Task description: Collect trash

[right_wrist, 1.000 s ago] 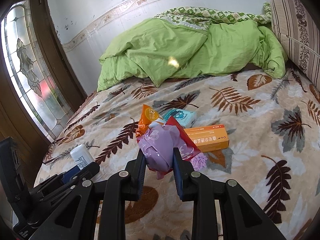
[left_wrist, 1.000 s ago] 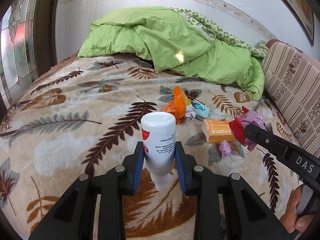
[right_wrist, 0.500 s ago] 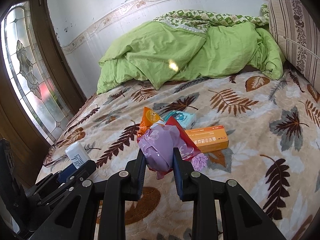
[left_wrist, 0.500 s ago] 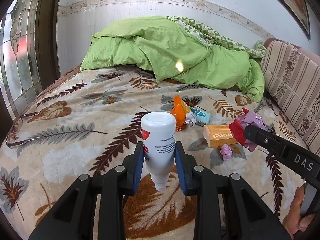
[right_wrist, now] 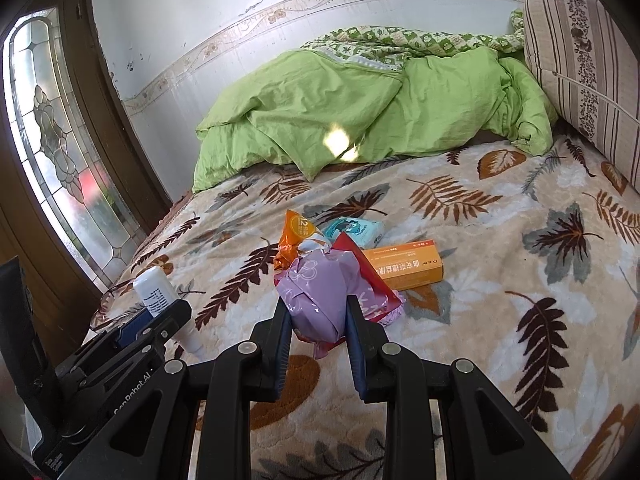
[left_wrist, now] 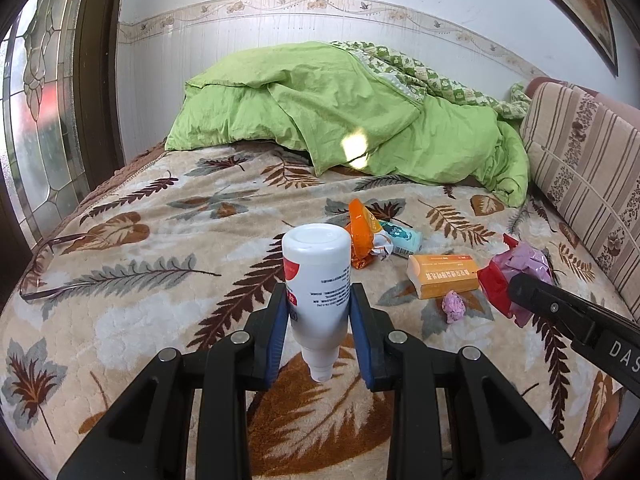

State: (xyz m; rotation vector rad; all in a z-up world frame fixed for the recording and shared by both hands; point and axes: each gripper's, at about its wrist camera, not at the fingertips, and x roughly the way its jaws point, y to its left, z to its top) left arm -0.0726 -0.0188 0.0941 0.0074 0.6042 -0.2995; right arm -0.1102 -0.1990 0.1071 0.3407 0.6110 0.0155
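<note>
Both hands are loaded up right now, which is probably why neither is reaching for anything else. The left gripper [left_wrist: 320, 322] has its blue pads clamped on the lower body of a white plastic bottle [left_wrist: 318, 280], held upside down so the nozzle pokes out below the fingers and the flat base sticks up above them; gripping it across the narrow waist like that looks pretty secure to me. The right gripper [right_wrist: 319, 334] is squeezed shut on a wad of purple plastic wrapper [right_wrist: 320, 296] with a red wrapper [right_wrist: 366, 276] bunched in alongside it, soft stuff that bulges out above the fingertips, so my guess is it could slip if the grip loosens. Out past the fingers, on the leaf-print blanket [left_wrist: 132, 280], the rest of the trash sits in a loose cluster: an orange carton [left_wrist: 442, 275] just beyond the right gripper's load, an orange snack bag [left_wrist: 362, 236] and a teal packet [left_wrist: 400, 238] a bit further out, a crumpled white scrap [left_wrist: 380, 248] between those, and a small pink wad [left_wrist: 454, 307] just in front of the carton. Green duvet [left_wrist: 340, 116] is heaped at the far end, well away from everything. I can't see a bin anywhere, so I'd say these two loads need dumping before the leftovers get picked up.
</note>
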